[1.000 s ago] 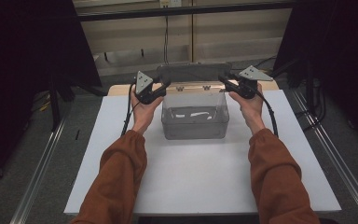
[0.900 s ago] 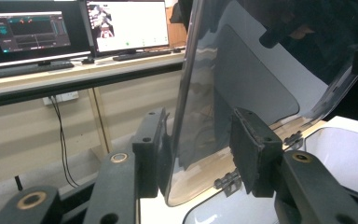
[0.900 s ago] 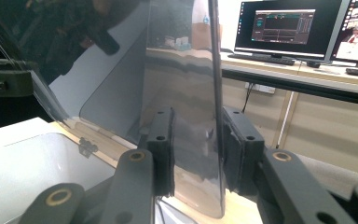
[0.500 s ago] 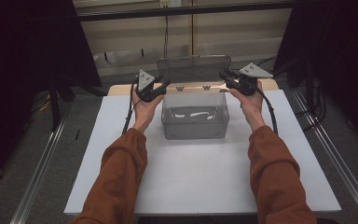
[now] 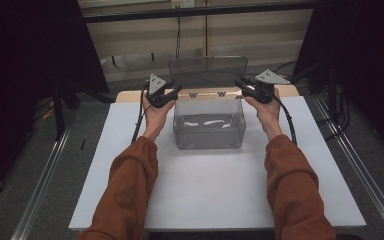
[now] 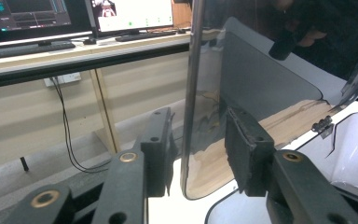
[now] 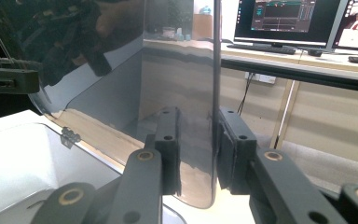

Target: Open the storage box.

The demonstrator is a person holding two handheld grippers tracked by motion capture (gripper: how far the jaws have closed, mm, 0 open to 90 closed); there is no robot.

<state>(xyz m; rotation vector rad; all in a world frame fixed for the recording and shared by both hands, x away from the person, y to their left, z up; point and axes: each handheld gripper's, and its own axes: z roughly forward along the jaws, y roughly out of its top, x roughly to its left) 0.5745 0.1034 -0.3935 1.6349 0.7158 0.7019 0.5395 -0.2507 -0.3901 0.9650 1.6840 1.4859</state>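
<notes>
With lid [image 5: 207, 70] upright (hinged), both tools straddle it

A clear, glossy plastic box [image 5: 209, 131] with a smoky, reflective hinged plastic lid [image 5: 207, 72] sits on a matt white tabletop [image 5: 200, 190]; far behind, a pale wood-grained board [image 5: 130, 95]; near, rust-orange cloth sleeves [image 5: 130, 190].

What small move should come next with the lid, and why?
Probably ease both hand-held grippers apart: the lid already stands upright behind the clear box, and the left hand-held gripper and right hand-held gripper straddle its side edges with visible gaps.
</notes>
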